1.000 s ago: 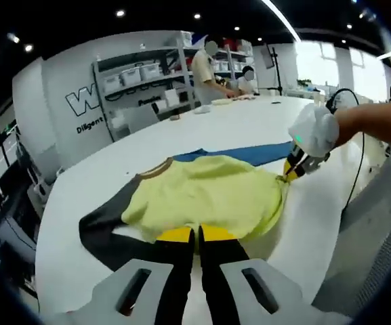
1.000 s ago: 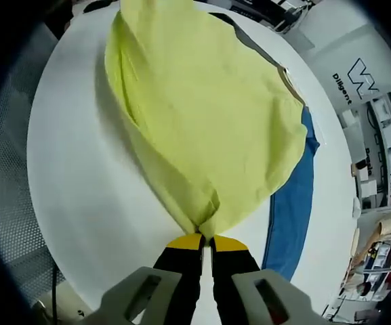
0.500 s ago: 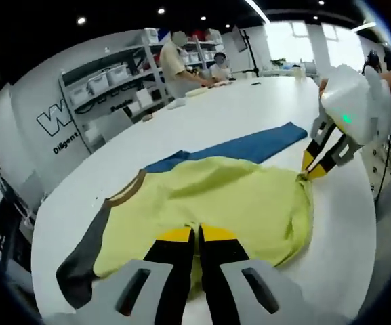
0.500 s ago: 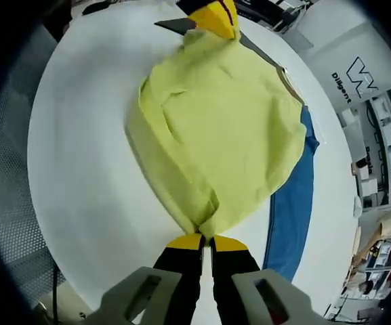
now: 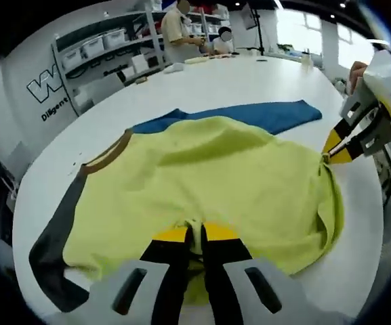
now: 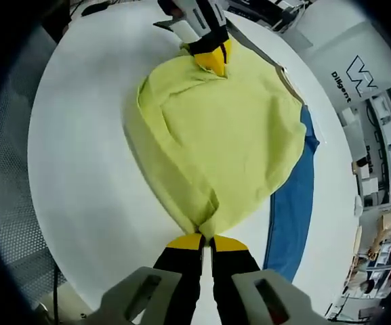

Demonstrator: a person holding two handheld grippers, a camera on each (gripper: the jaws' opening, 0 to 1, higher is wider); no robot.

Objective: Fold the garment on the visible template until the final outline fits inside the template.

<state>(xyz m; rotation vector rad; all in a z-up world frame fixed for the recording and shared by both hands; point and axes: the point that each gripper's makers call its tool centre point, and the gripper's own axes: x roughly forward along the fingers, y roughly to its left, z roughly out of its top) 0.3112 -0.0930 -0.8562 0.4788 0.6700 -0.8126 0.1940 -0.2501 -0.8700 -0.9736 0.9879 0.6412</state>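
Pinching opposite corners of the yellow garment, the left gripper and right gripper hold the fold flat on the white table, over the blue template.

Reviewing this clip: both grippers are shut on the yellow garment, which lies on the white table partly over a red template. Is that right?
Not quite: the template is blue, not red. The left gripper view shows it as a blue strip past the yellow garment, and the right gripper view shows it beside the garment. The rest holds: the left gripper and the right gripper are both shut on the garment, on the white table.
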